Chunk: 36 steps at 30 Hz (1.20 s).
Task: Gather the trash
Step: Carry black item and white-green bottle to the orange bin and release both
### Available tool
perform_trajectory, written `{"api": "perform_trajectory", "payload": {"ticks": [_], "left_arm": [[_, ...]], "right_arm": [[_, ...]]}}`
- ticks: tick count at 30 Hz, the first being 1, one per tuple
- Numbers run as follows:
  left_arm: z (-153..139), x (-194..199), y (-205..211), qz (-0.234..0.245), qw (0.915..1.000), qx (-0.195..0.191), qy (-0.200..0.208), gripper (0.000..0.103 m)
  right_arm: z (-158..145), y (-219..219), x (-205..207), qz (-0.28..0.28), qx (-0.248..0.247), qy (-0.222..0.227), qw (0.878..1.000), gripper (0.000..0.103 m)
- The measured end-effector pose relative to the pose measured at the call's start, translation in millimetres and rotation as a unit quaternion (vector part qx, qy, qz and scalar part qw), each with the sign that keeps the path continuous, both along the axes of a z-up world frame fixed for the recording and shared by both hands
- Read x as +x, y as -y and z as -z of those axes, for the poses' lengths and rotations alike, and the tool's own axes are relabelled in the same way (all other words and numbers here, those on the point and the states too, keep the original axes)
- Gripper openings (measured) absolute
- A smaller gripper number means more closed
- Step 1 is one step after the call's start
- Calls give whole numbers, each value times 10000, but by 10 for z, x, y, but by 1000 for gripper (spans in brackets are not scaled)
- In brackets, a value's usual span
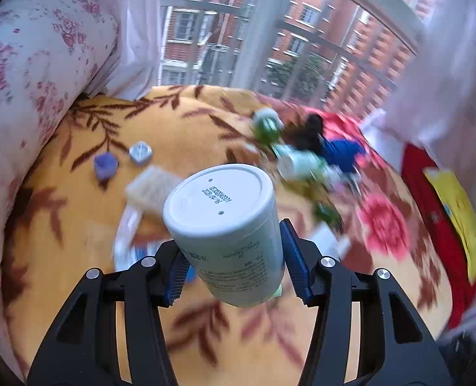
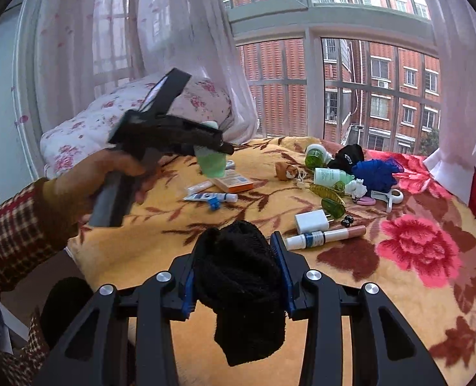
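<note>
Gripping a pale green cylindrical bottle [image 1: 228, 234], the left gripper [image 1: 234, 270] fills the lower part of the left wrist view, its blue-padded fingers [image 1: 297, 267] pressed on either side of the bottle's body so that the white flat base faces the camera with printed code on it. Below lies a bed [image 1: 86, 257] covered by a yellow blanket with brown leaf patterns and pink flowers; much of it is blurred. Near the bed's far left sit a small purple item [image 1: 104, 164] and a white square item [image 1: 140, 152], just beside each other, and a flowered quilt roll [image 1: 29, 74] rests against the window side. A cluster of small clutter [image 1: 302, 157], too smeared to name piece by piece, lies further right. In the right wrist view, the right gripper [image 2: 236, 276] has its fingers [image 2: 282, 270] closed narrowly on a black fuzzy sock [image 2: 241, 286], which droops between and below them. Up to the left, a hand [image 2: 86, 189] in a plaid sleeve holds the other gripper [image 2: 217, 146] above the bed [image 2: 173, 234], with the green bottle [image 2: 212, 160] between its fingers. On the blanket beyond lie a white charger plug [image 2: 311, 220], a slim tube [image 2: 324, 234], an orange box [image 2: 234, 181], a blue-and-white tube [image 2: 210, 197], a green jar [image 2: 315, 156] and a blue cloth [image 2: 372, 169], scattered close together.
</note>
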<state>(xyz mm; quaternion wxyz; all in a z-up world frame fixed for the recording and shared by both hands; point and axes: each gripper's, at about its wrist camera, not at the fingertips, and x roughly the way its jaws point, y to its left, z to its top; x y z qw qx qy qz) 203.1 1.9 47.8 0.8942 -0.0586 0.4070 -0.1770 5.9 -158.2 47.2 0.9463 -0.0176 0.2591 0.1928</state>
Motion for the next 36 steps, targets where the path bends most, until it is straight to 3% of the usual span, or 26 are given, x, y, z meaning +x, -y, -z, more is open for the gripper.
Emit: {"api": "perform_trajectory", "payload": {"ticks": [7,12,15,22,28,30,36], "left_arm": [[116,-1266,-139,647,9977,149,-97,52],[493,-2104,-104,1210,9904,531,-411,52],[921,-2485,-31,1574,9808,559,-1005,52],[1678,-2841,119,1907,9611,546,-1922,52],[1973,-2915,183,1983,9464,595,-2479,54],[1985,-2926,195,1993,9449,637,-2519,57],[1934,-2920,216,1937,9485,776,-2382,63]], "right_arm": [[207,-230,-526,-274,-70,-390,9988,40],[599,-441,-886,-539,-200,-1007,9933,40],[906,-500,-997,-618,-123,-1488,9868,40],[1536,-577,-1177,-505,-224,-2333,9708,40],[1772,-571,-1230,-391,-256,-2683,9622,48],[1788,-563,-1237,-328,-286,-2680,9624,57],[1795,-507,-1245,-144,-215,-2573,9660,64]]}}
